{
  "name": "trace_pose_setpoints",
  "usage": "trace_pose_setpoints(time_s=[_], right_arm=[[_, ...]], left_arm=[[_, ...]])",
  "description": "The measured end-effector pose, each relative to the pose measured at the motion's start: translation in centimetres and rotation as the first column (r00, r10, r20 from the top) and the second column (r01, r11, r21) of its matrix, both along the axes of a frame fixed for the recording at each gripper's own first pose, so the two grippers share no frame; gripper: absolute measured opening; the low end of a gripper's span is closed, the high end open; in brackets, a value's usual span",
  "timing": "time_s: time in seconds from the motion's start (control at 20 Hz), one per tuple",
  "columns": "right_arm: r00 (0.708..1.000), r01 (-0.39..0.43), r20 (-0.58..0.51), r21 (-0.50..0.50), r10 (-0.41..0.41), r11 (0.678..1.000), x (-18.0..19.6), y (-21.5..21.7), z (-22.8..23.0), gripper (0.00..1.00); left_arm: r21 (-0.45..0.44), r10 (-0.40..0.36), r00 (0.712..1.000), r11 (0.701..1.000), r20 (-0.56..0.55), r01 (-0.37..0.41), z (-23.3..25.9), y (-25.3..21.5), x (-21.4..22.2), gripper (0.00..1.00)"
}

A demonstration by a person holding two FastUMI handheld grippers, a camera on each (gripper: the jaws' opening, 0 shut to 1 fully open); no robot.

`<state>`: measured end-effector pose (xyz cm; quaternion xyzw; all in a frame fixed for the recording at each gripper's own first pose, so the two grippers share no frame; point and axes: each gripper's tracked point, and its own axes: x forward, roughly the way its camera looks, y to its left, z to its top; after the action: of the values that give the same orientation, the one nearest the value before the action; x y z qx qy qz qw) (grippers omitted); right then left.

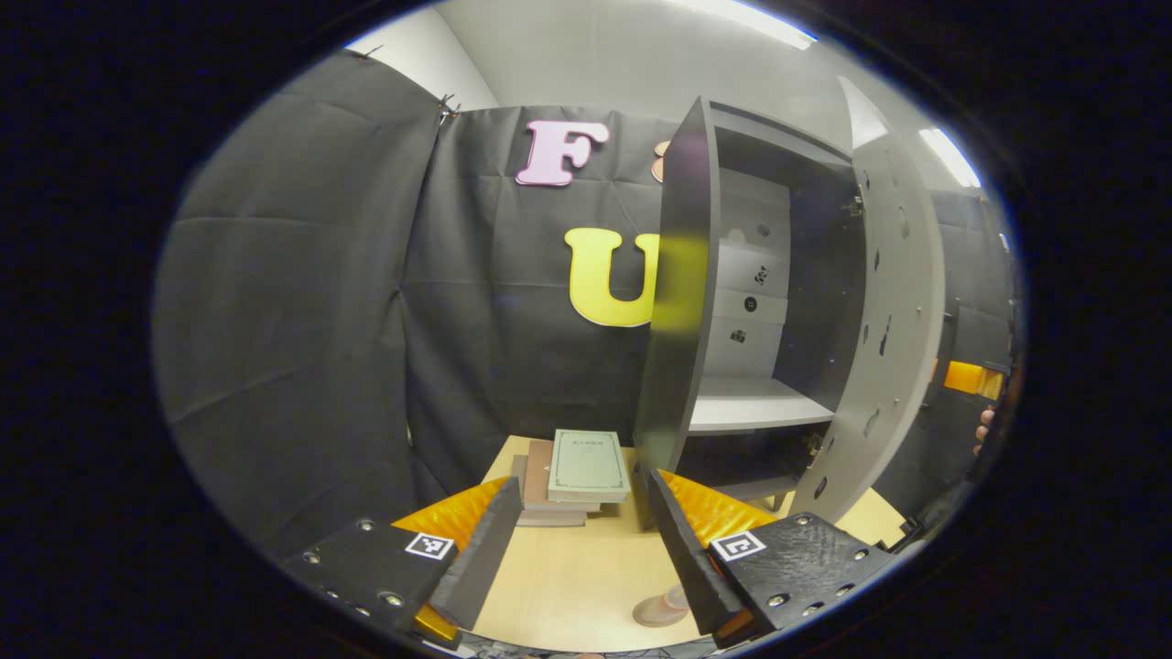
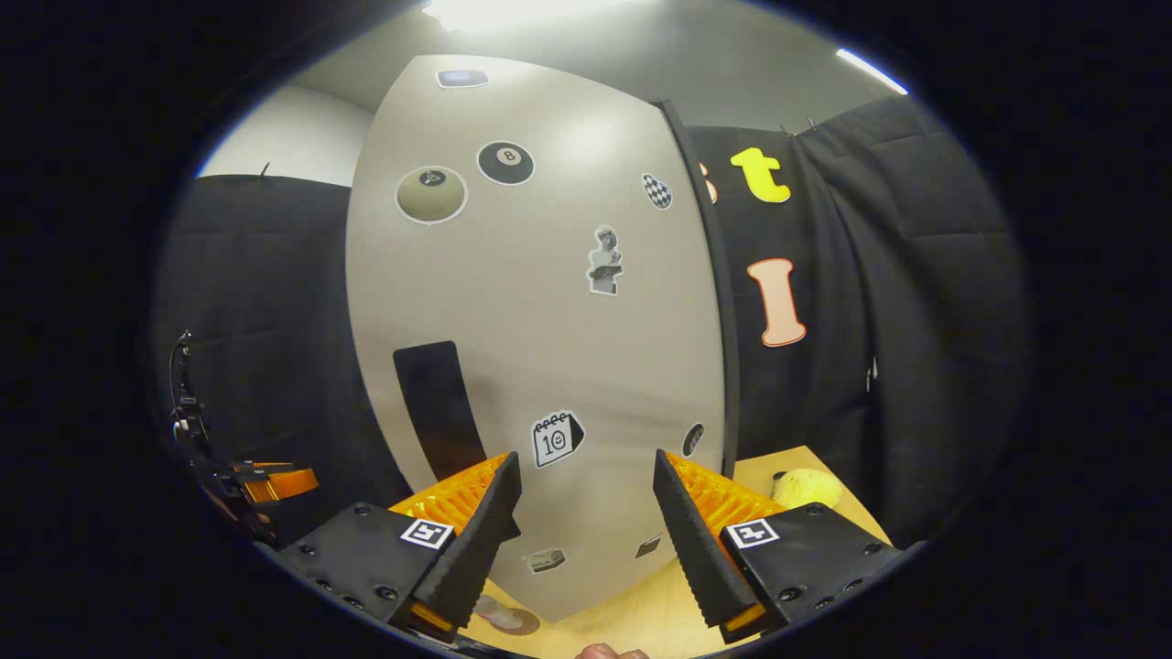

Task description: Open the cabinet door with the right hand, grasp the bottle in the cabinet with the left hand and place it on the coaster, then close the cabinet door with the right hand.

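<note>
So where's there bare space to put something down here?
The cabinet's pale shelf looks bare. So does the tabletop between the left gripper and the stacked books. It is tighter by the open door and the small brown object.

Table point(image 1: 586, 586) with stacked books point(image 1: 572, 476), cabinet point(image 1: 778, 302)

The left hand-held gripper point(image 1: 577, 540) hides part of the coaster point(image 1: 661, 608).
</note>
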<state>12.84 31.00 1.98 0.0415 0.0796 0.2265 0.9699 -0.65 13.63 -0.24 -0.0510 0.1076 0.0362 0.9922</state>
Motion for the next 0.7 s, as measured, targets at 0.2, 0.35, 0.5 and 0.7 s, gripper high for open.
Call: trace_pose_setpoints(time_s=[0.2, 0.35, 0.5, 0.7], right_arm=[[1.000, 0.009, -0.014, -0.003, -0.009, 1.000, -0.4, -0.6, -0.3, 0.93], [0.999, 0.043, -0.010, -0.015, -0.044, 0.999, 0.1, -1.9, -0.4, 0.93], [0.998, 0.065, -0.014, 0.000, -0.065, 0.998, 0.6, -2.7, -0.4, 0.91], [0.997, 0.068, -0.041, 0.020, -0.067, 0.998, 0.8, -3.7, -0.5, 0.91]], left_arm=[[0.005, 0.002, 1.000, 1.000, 0.012, -0.002, 0.6, -1.3, 0.2, 0.84], [-0.017, 0.000, 0.999, 1.000, 0.040, 0.001, 1.4, -3.3, 0.7, 0.84], [-0.018, 0.003, 0.998, 1.000, 0.062, -0.002, 2.2, -5.6, 1.6, 0.84], [-0.017, 0.017, 0.996, 1.000, 0.087, -0.016, 3.5, -9.4, 2.5, 0.84]])
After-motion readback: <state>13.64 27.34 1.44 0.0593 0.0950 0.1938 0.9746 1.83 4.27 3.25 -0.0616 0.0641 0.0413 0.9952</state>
